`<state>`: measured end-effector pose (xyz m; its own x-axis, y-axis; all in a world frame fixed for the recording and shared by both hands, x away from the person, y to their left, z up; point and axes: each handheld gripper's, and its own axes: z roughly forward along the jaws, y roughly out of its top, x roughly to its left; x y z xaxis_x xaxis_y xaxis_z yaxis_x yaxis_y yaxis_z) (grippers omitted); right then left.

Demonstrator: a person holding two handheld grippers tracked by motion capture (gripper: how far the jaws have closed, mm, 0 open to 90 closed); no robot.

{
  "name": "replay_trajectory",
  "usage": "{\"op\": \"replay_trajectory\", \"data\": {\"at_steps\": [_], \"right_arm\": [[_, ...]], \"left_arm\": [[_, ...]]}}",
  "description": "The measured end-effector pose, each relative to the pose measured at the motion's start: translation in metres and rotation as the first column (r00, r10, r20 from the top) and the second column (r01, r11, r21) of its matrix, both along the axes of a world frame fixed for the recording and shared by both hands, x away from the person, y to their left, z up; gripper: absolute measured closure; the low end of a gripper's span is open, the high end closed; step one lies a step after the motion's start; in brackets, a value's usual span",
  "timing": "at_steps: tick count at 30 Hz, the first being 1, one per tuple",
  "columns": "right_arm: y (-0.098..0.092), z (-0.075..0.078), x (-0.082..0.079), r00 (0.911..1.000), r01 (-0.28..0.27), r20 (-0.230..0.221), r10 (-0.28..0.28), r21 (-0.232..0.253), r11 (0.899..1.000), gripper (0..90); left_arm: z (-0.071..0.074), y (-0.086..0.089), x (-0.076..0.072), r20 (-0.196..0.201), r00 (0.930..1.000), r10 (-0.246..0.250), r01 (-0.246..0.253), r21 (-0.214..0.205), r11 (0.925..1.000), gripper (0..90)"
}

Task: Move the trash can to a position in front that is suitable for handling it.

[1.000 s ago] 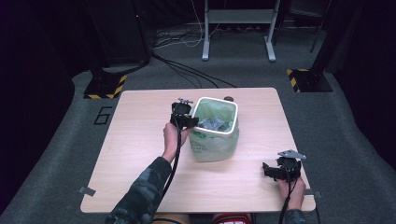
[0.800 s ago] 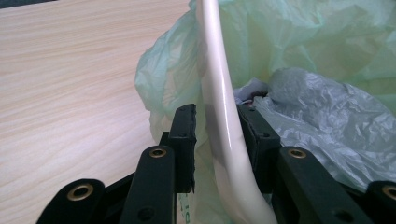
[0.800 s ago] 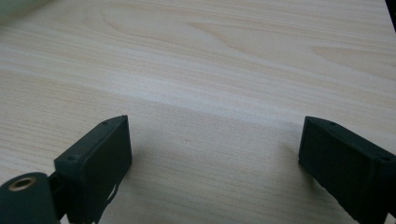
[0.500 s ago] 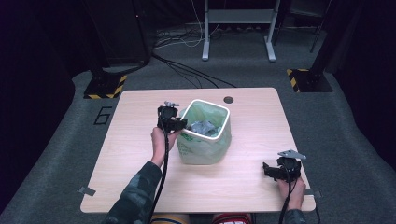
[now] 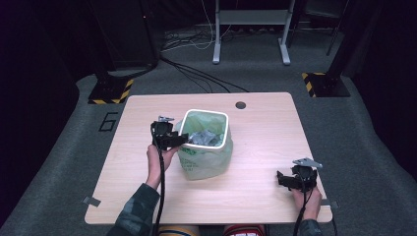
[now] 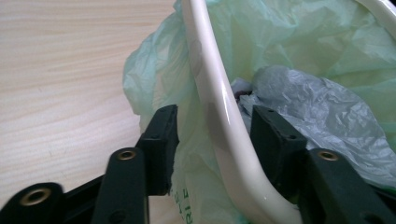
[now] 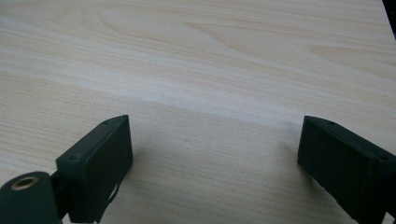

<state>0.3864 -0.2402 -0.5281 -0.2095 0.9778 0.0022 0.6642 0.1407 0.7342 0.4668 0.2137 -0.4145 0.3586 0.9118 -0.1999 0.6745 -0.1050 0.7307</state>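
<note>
A white bin (image 5: 224,129) lined with a pale green bag (image 5: 206,160) stands at the middle of the wooden table (image 5: 265,128). Crumpled grey plastic (image 5: 204,137) lies inside it. My left gripper (image 5: 178,139) is at the bin's left rim. In the left gripper view its jaws (image 6: 217,135) straddle the white rim (image 6: 210,93), one outside against the bag (image 6: 154,79) and one inside by the grey plastic (image 6: 317,112). The jaws have just been opening, and gaps show on both sides of the rim. My right gripper (image 5: 282,179) rests near the table's front right corner, open over bare wood (image 7: 215,154).
A round cable hole (image 5: 240,105) sits near the table's far edge. A tape tab (image 5: 91,201) marks the front left corner. Cables, a desk frame (image 5: 251,29) and yellow-black striped feet (image 5: 322,83) lie on the floor beyond the table.
The bin and my left gripper have slid to the left across the table. The left jaws have spread apart around the rim. My right gripper has stayed where it was.
</note>
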Motion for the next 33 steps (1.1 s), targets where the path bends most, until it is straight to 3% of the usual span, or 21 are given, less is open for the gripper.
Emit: {"op": "replay_trajectory", "data": {"at_steps": [4, 13, 24, 28, 33], "right_arm": [[0.000, 0.000, 0.000, 1.0000, 0.001, 0.002, -0.001, -0.003, 1.000, 9.1], [0.000, 0.000, -0.001, 1.0000, 0.001, 0.001, -0.001, -0.002, 1.000, 9.3], [0.000, 0.000, -0.001, 1.0000, -0.007, 0.000, 0.007, -0.001, 1.000, 9.3], [0.000, 0.000, -0.001, 0.9999, -0.015, 0.000, 0.015, 0.002, 1.000, 9.2], [0.000, 0.000, -0.001, 0.9999, -0.014, 0.000, 0.014, -0.002, 1.000, 9.2]], "left_arm": [[-0.003, 0.001, -0.006, -0.009, 0.9999, -0.006, 0.005, -0.043, 0.9990, 46.9], [-0.008, -0.008, -0.017, 0.014, 0.9999, 0.005, -0.004, -0.081, 0.9967, 36.2], [-0.008, -0.004, -0.018, 0.021, 0.9994, -0.029, 0.031, -0.079, 0.9964, 28.1], [-0.005, -0.001, -0.018, 0.036, 0.9980, -0.052, 0.054, -0.086, 0.9948, 18.4], [-0.003, 0.001, -0.020, 0.050, 0.9965, -0.066, 0.071, -0.091, 0.9933, 14.9]]}}
